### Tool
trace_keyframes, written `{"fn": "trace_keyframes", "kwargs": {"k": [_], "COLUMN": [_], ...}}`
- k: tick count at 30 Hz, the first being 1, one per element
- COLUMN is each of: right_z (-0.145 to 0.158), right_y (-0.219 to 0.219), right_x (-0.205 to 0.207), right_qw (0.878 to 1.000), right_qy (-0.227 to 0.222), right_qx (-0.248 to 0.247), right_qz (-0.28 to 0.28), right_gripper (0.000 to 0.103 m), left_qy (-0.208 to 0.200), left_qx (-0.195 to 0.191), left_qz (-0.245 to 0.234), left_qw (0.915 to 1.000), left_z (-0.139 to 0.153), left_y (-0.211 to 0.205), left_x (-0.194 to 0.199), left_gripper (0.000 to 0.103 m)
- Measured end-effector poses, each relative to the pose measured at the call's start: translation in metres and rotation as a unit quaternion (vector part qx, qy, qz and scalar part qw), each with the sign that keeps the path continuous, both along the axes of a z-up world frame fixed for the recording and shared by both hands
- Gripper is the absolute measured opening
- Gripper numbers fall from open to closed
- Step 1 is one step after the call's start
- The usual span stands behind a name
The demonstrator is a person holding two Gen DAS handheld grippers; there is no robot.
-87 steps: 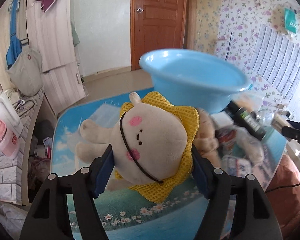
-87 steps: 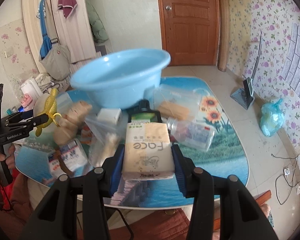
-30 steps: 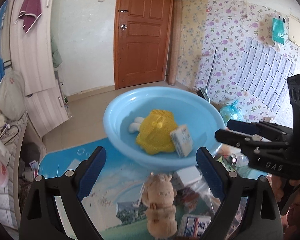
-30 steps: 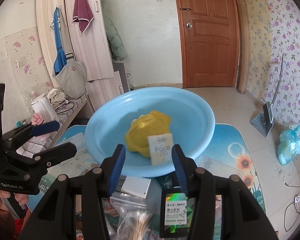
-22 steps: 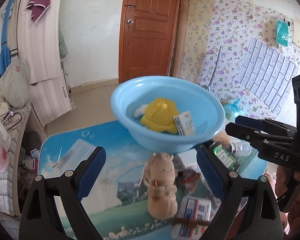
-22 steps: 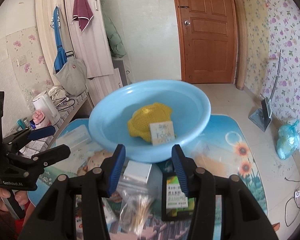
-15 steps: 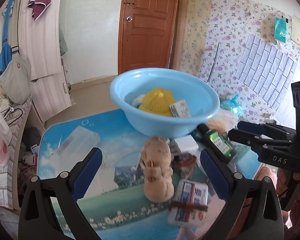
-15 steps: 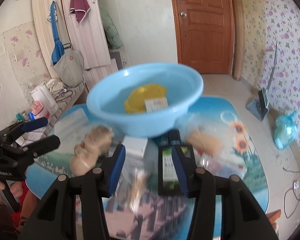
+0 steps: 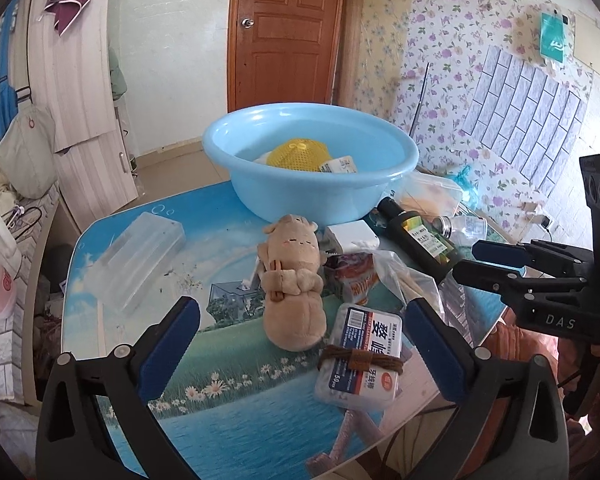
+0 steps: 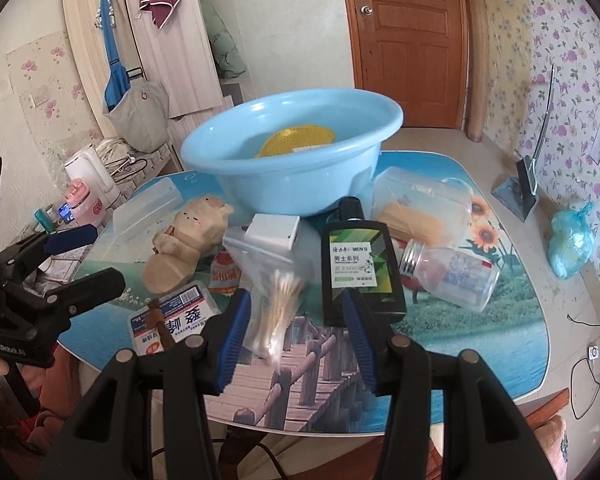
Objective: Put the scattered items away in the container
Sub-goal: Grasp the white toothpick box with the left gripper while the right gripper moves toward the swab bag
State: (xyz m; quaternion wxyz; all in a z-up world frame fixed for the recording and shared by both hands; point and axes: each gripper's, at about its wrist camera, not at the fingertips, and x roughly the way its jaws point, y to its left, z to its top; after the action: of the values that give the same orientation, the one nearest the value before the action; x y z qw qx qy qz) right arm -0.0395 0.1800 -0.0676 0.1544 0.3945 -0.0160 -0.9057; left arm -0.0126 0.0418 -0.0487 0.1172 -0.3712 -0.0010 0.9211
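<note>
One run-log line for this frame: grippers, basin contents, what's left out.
left gripper: open | right gripper: open | basin: yellow plush, tissue pack | table: brown plush, dark bottle, swab bag

The left black plastic two-finger tool [image 9: 300,344] has blue ribbed pads [image 9: 168,350] on its fingers and round silver screws along angular black arms. The right black plastic two-finger tool [image 10: 296,334] looks alike; its body carries white "DAS" lettering, the left's "GenRobot.AI". Reddish-brown clothing shows beneath both.
</note>
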Motion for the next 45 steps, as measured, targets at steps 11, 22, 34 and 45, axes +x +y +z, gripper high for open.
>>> {"fn": "trace_keyframes", "kwargs": {"k": [11,22,34,45], "right_z": [-0.009,-0.015,-0.020,-0.023], "right_y": [-0.004,0.000,0.010,0.006], "right_x": [0.003,0.005,0.005,0.005], "right_qw": [1.000,1.000,1.000,1.000], "right_qy": [-0.009,-0.018,-0.024,-0.029], "right_qx": [0.006,0.010,0.005,-0.004], "right_qz": [0.007,0.002,-0.008,0.005], "right_gripper": [0.048,0.048,0.048,0.048], "left_qy": [-0.008,-0.016,-0.028,-0.054], "left_qx": [0.001,0.002,0.015,0.014], "left_qz": [0.013,0.020,0.007,-0.049], "left_qw": [0.9999,0.9997,0.9995,0.9973], "left_z": [-0.005,-0.014,-0.022,-0.040], "left_y": [-0.008,-0.016,-0.012,0.016], "left_x": [0.004,0.011,0.016,0.014], "left_gripper": [0.103,0.103,0.103,0.103]}}
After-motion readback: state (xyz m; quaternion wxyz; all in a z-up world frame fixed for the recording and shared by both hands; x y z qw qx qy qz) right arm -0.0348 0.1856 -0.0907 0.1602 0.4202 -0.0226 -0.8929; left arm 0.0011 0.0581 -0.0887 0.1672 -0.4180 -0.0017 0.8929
